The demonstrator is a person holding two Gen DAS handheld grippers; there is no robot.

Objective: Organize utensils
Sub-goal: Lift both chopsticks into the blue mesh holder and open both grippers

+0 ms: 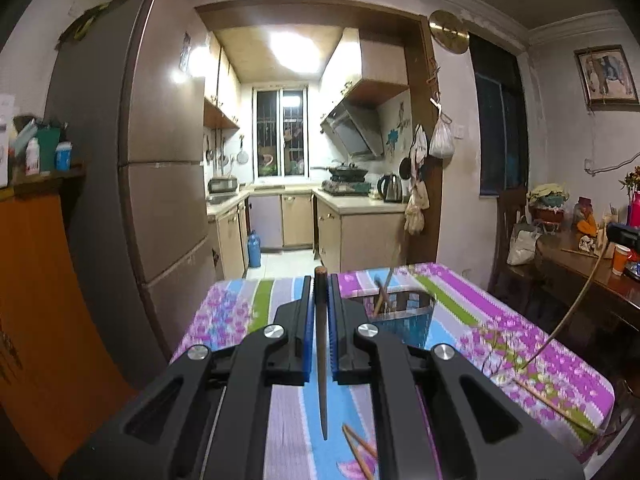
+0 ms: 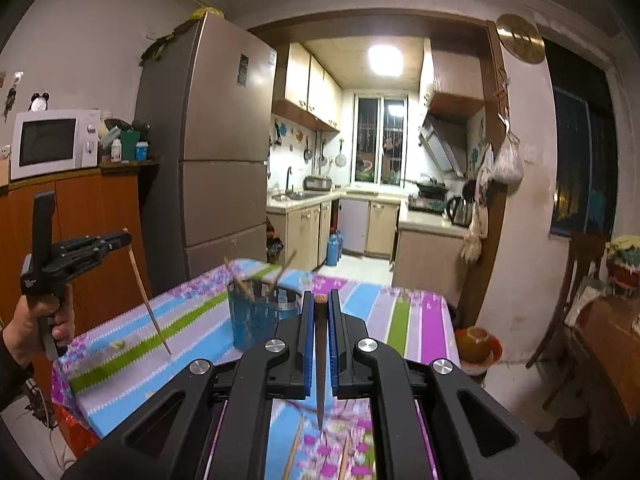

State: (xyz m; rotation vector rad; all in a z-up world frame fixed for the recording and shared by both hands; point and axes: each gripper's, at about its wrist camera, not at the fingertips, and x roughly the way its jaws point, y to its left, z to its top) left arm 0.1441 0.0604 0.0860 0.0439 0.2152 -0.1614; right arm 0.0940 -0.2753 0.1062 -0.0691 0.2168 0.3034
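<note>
My left gripper (image 1: 321, 280) is shut on a dark wooden chopstick (image 1: 322, 360) that runs back between its blue pads, above the flowered tablecloth (image 1: 500, 320). A blue cup (image 1: 404, 316) with chopsticks in it stands just ahead to the right. My right gripper (image 2: 320, 297) is shut on another chopstick (image 2: 320, 380), with the blue cup (image 2: 260, 316) ahead to its left. In the right wrist view the left gripper (image 2: 126, 237) hangs at the left, its chopstick (image 2: 148, 300) slanting down. Loose chopsticks (image 1: 360, 448) (image 2: 296, 452) lie on the cloth below.
A tall fridge (image 2: 216, 140) and an orange cabinet (image 2: 100, 220) with a microwave (image 2: 52, 144) stand left of the table. A wooden sideboard (image 1: 580, 272) with clutter and a chair (image 2: 576, 280) stand at the right. A hand (image 2: 44, 320) holds the left gripper's handle.
</note>
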